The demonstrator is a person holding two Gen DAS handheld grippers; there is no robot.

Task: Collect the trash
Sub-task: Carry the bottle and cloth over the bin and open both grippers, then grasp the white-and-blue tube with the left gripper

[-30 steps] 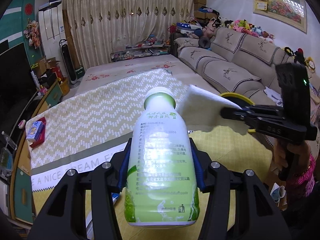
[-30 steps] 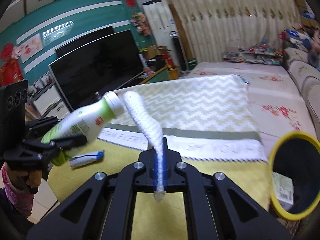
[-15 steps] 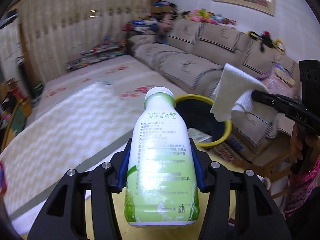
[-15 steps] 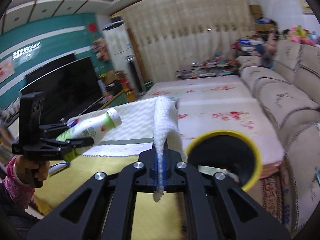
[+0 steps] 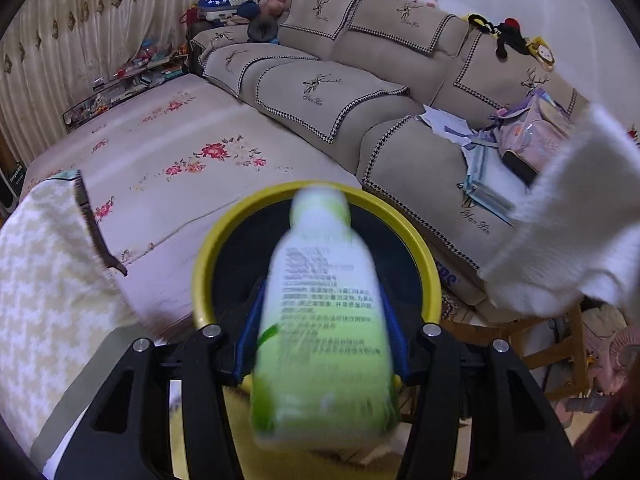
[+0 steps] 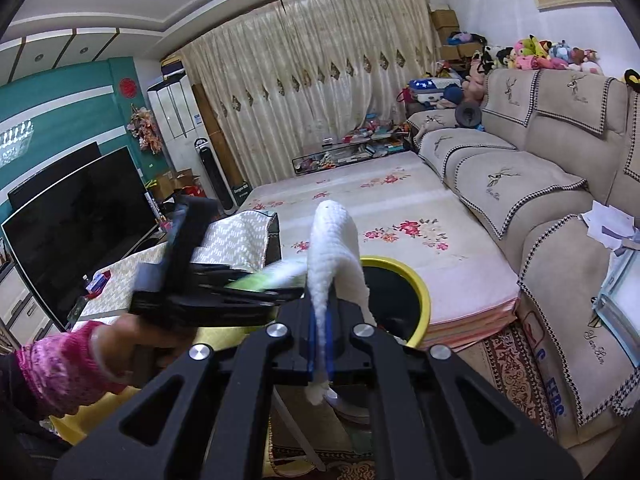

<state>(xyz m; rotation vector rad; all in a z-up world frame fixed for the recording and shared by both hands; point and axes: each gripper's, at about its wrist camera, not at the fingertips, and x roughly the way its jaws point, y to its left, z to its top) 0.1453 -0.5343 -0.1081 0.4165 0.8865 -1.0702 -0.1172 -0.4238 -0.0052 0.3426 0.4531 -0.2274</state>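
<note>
A green-and-white plastic bottle (image 5: 324, 320) sits blurred between the jaws of my left gripper (image 5: 320, 296), right above the black inside of a yellow-rimmed bin (image 5: 216, 240). The jaws are opening, and the blue pads stand a little off the bottle's sides. My right gripper (image 6: 320, 320) is shut on a white paper towel (image 6: 332, 240) that sticks up from its pads, just in front of the bin (image 6: 420, 292). In the right wrist view the left gripper (image 6: 288, 292) reaches in from the left with the bottle (image 6: 264, 276) as a green streak. The towel (image 5: 560, 220) also fills the right edge of the left wrist view.
A beige sofa (image 6: 520, 184) with papers and a bag runs along the right. A floral mat (image 6: 380, 216) lies behind the bin. A zigzag cloth (image 5: 40, 272) covers the table at left. A television (image 6: 76, 208) stands far left. A pink sleeve (image 6: 60, 364) holds the left gripper.
Both grippers swung from over the table to the yellow bin. The left gripper now tilts down over the bin's mouth, its jaws have widened, and the bottle has gone blurred between them.
</note>
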